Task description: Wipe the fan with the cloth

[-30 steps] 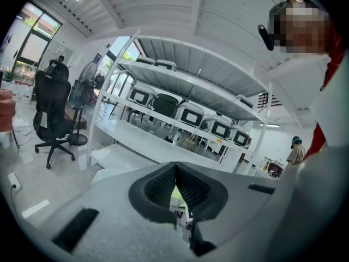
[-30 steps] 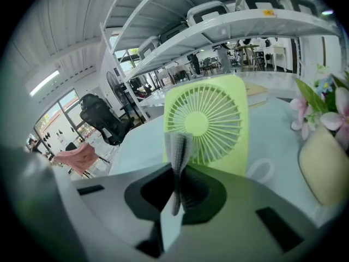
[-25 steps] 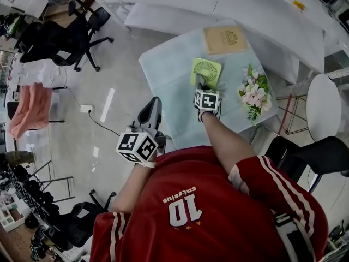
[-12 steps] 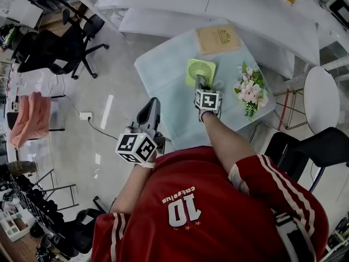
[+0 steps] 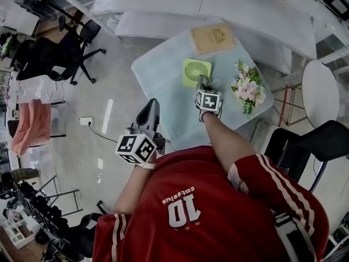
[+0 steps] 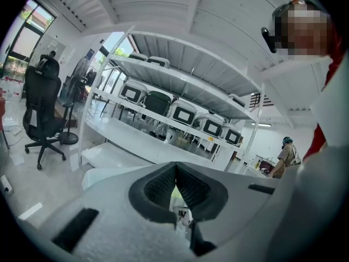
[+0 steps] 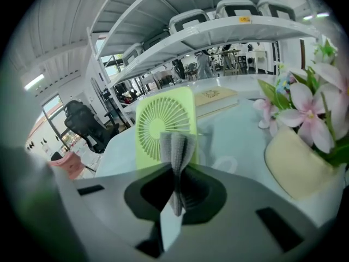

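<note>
Square table [image 5: 163, 86] under a pale blue-green cover sits in front of me, with long white shelving [image 6: 163, 119] behind it and a round white table [image 5: 324, 94] off to my right. Black office chair [image 5: 60, 48] stands on the floor to the left, well apart from the table. A pink towel [image 5: 30, 125] hangs further left. On the table's far edge there's a tan book [image 5: 212, 37] with a gold emblem. The green square fan [image 5: 196, 71] sits nearer me, about mid-table and just short of the book, with its round grille showing to the head camera. Pink and white flowers [image 5: 246, 89] are to the right of the fan, near the table's right corner. The right gripper view shows them sitting in a cream base [image 7: 294, 162]. My right tongs [image 5: 203, 82] are out over the table with the tips at the fan's near edge, between fan and flowers. The jaws are closed, pads together, and I see nothing between them. The right gripper view puts the fan [image 7: 158, 119] straight ahead behind the tips [image 7: 175, 146]. I can't tell if they touch it. My left tongs [image 5: 152, 103] are off the table's left side, over the floor and close to my body. In the left gripper view they aim at the shelving. Those jaws [image 6: 175, 171] are also closed, only a thin slit between the ribbed pads, nothing gripped.
</note>
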Demonstrator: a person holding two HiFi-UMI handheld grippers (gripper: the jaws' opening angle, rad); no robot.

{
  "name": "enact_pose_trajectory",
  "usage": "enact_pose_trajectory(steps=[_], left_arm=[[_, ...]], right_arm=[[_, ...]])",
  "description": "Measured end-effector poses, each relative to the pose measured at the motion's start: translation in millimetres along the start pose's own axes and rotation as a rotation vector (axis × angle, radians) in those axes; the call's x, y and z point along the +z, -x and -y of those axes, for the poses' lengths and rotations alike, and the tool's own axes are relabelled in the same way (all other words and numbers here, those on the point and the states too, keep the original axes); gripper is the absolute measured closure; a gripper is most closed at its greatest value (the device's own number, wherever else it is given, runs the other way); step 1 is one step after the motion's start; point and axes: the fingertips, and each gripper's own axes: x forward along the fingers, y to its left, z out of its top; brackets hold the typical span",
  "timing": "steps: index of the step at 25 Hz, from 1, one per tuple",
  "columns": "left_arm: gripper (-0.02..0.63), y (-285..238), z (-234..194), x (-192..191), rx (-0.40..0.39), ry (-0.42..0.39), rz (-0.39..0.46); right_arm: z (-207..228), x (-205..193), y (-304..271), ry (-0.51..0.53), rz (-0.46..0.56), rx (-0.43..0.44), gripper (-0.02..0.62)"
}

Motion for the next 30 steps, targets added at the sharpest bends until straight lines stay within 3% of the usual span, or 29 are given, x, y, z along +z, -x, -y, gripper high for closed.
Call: enact_pose_trajectory(steps=[6, 19, 30], left_arm=[[0.600, -3.7, 7.5, -0.3, -0.026, -0.006, -0.005], [0.600, -9.3, 32.1, -5.7, -0.085, -0.030, -0.040], [0.600, -7.8, 57.9, -23.0, -0.127, -0.085, -0.125]], right_arm=[[8.7, 0.1, 7.2, 0.006, 0.016, -0.017, 0.577], [47.7, -3.3, 32.3, -0.124, 0.049, -0.122, 0.577], [52.2, -30.6, 46.9, -0.221, 0.037, -0.117, 0.577]])
